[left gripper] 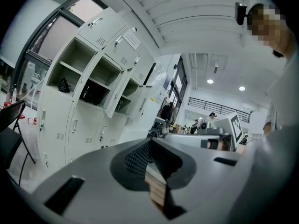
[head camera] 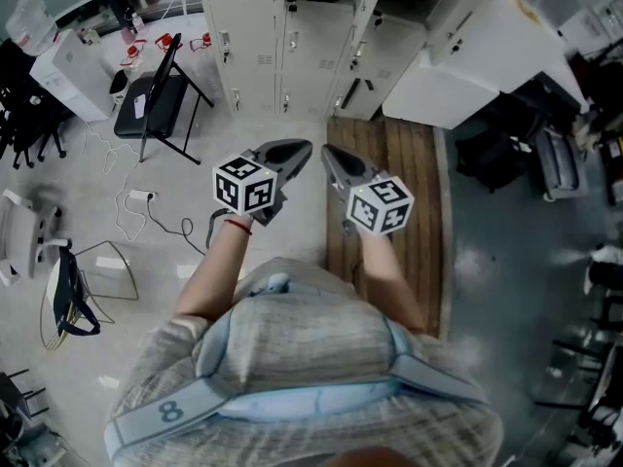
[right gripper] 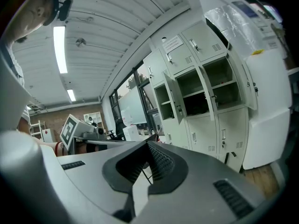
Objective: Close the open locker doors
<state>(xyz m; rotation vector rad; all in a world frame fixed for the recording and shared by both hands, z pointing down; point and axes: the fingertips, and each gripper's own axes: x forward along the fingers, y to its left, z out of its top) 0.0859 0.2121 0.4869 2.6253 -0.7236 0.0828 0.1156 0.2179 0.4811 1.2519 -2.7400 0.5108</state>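
Note:
A bank of pale grey lockers (head camera: 282, 37) stands ahead of me, some way off from both grippers. In the left gripper view, the middle row shows open compartments (left gripper: 96, 90) with a door (left gripper: 113, 97) swung out. The right gripper view shows the same lockers (right gripper: 205, 125), with open doors (right gripper: 174, 97) hanging out beside dark compartments (right gripper: 194, 90). My left gripper (head camera: 300, 147) (left gripper: 150, 139) and right gripper (head camera: 328, 151) (right gripper: 147, 143) are held side by side at waist height, pointing toward the lockers. Each is shut with nothing between its jaws.
A large white plastic-wrapped cabinet (head camera: 467, 66) (right gripper: 268, 106) stands right of the lockers. A black folding chair (head camera: 156, 100) is at the left, with cables (head camera: 146, 212) lying on the floor. A wooden floor strip (head camera: 389, 193) runs toward the lockers. People stand far back (left gripper: 211, 117).

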